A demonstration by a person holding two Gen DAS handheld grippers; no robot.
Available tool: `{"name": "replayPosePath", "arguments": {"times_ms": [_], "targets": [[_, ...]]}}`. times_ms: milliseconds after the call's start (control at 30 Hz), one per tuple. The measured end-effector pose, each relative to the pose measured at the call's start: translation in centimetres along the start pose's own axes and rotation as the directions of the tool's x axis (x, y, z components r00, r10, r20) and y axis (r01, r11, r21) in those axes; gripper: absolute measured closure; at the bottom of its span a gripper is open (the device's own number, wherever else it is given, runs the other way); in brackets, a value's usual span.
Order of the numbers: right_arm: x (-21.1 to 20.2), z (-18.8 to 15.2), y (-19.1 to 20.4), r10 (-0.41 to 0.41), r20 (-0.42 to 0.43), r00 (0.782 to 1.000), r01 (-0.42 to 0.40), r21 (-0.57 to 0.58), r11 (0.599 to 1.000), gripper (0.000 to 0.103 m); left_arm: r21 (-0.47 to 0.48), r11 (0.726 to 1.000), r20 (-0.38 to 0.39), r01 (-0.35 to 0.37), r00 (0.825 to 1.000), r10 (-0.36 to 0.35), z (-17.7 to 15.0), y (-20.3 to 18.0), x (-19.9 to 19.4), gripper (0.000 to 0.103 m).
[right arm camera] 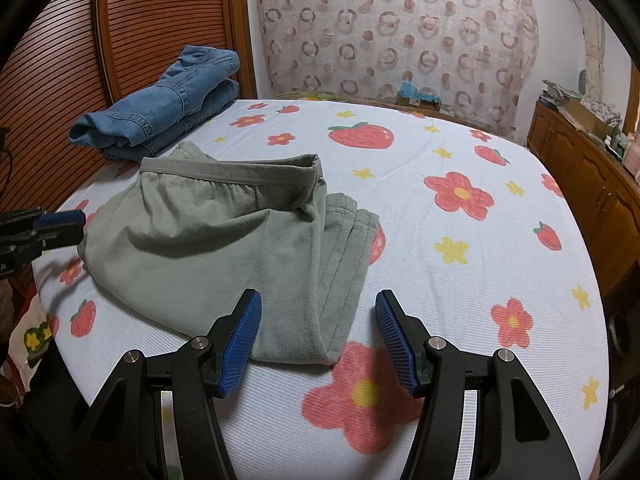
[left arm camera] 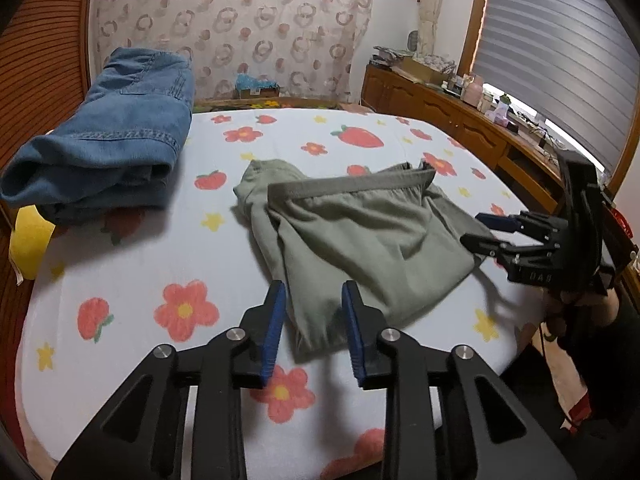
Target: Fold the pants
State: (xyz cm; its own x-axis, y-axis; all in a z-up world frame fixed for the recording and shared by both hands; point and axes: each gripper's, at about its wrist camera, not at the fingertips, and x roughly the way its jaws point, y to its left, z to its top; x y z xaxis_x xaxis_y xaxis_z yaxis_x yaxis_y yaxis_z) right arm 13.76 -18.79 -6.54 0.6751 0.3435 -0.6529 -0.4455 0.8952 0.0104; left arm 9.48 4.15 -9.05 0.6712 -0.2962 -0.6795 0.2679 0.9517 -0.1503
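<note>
Olive green pants (left arm camera: 352,240) lie folded on the flower-print bed, waistband at the far side; they also show in the right wrist view (right arm camera: 224,248). My left gripper (left arm camera: 314,320) is open and empty, hovering just above the near edge of the pants. My right gripper (right arm camera: 318,336) is open and empty over the near folded corner of the pants. The right gripper also shows in the left wrist view (left arm camera: 486,230) at the pants' right edge. The left gripper shows in the right wrist view (right arm camera: 64,226) at the pants' left edge.
Folded blue jeans (left arm camera: 108,140) lie at the bed's far left corner, also in the right wrist view (right arm camera: 160,108). A yellow object (left arm camera: 30,240) sits at the left bed edge. A wooden dresser (left arm camera: 460,120) with clutter stands to the right. Slatted wooden doors (right arm camera: 120,40) stand left.
</note>
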Motion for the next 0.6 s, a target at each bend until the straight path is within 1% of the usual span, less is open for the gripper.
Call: {"name": "replayPosePath", "arguments": {"times_ms": [33, 100, 200, 233, 267, 300, 333, 600], "targets": [[0.0, 0.0, 0.0, 0.000, 0.000, 1.000, 0.000, -0.001, 1.000, 0.042, -0.002, 1.000, 0.006, 0.002, 1.000, -0.002, 0.1, 0.0, -0.1, 0.052], [0.0, 0.0, 0.0, 0.000, 0.000, 1.000, 0.000, 0.001, 1.000, 0.042, 0.000, 1.000, 0.008, 0.007, 1.000, -0.007, 0.4, 0.0, 0.0, 0.051], [0.0, 0.0, 0.0, 0.000, 0.001, 1.000, 0.000, 0.000, 1.000, 0.042, 0.005, 1.000, -0.003, -0.007, 1.000, 0.007, 0.8, 0.0, 0.4, 0.051], [0.0, 0.0, 0.0, 0.000, 0.001, 1.000, 0.000, 0.000, 1.000, 0.042, 0.005, 1.000, -0.005, -0.006, 1.000, 0.006, 0.8, 0.0, 0.5, 0.048], [0.0, 0.0, 0.0, 0.000, 0.001, 1.000, 0.000, 0.001, 1.000, 0.042, 0.004, 1.000, -0.009, -0.002, 1.000, 0.002, 1.0, 0.0, 0.7, 0.040], [0.0, 0.0, 0.0, 0.000, 0.001, 1.000, 0.000, 0.000, 1.000, 0.042, 0.000, 1.000, -0.007, -0.001, 1.000, 0.001, 1.0, 0.0, 0.8, 0.022], [0.0, 0.0, 0.0, -0.001, 0.001, 1.000, 0.001, 0.000, 1.000, 0.042, -0.008, 1.000, 0.003, -0.001, 1.000, 0.001, 1.0, 0.1, 0.8, 0.021], [0.0, 0.0, 0.0, -0.001, 0.003, 1.000, 0.001, -0.001, 1.000, 0.042, -0.018, 1.000, 0.001, -0.013, 1.000, 0.013, 1.3, 0.2, 1.4, 0.021]]}}
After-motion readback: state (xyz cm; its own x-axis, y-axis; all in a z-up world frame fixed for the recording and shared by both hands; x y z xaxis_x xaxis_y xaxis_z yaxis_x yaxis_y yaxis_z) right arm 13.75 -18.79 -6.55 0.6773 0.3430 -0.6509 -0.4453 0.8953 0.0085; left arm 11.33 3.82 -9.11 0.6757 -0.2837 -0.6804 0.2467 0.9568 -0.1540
